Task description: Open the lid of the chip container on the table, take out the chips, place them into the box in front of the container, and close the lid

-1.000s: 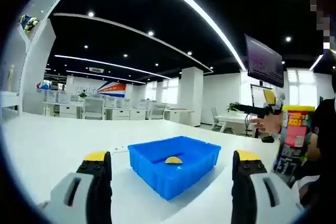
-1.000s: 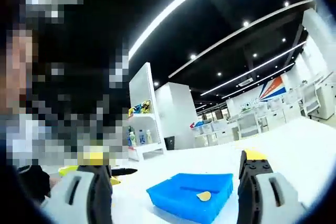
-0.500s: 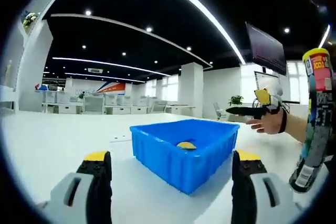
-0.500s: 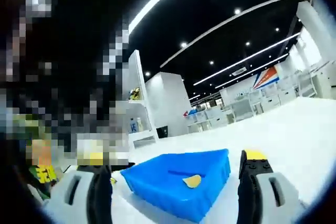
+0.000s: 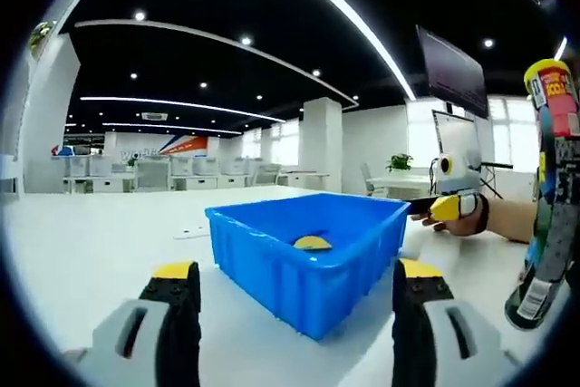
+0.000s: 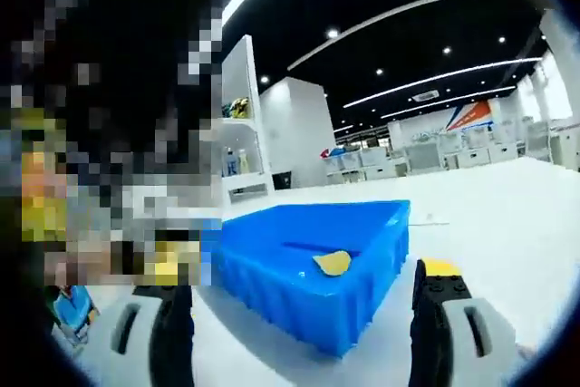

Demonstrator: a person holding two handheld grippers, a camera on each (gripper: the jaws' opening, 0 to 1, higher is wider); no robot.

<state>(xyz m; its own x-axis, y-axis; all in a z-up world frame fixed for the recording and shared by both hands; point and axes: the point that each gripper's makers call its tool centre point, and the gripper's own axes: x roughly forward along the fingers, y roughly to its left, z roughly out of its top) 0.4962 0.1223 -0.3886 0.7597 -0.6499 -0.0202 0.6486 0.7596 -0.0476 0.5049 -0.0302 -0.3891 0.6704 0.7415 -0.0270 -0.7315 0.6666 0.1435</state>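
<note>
Left gripper view: the left gripper (image 5: 294,314) rises from the bottom edge, its grey jaws with yellow tips spread wide with nothing between them. Centre frame, a bright blue ribbed plastic box (image 5: 308,256) sits on the white table (image 5: 82,242). One yellow curved chip (image 5: 313,243) lies inside it, just visible over the near wall. At the right edge stands a tall cylindrical chip container (image 5: 549,197) with a yellow top and a multicoloured printed label, upright with a slight lean, its base on the table, well apart from the box. Between box and container, mid-right, a person's hand (image 5: 464,219) holds the other gripper, a yellow-and-white part of it showing above the hand.

Right gripper view: the right gripper (image 6: 304,314) comes up from the bottom, jaws wide apart and holding nothing. The same blue box (image 6: 308,269) sits centre frame, close ahead of the jaws, with the chip (image 6: 333,263) resting on its floor toward the middle. The white table (image 6: 507,215) stretches away to the right.
</note>
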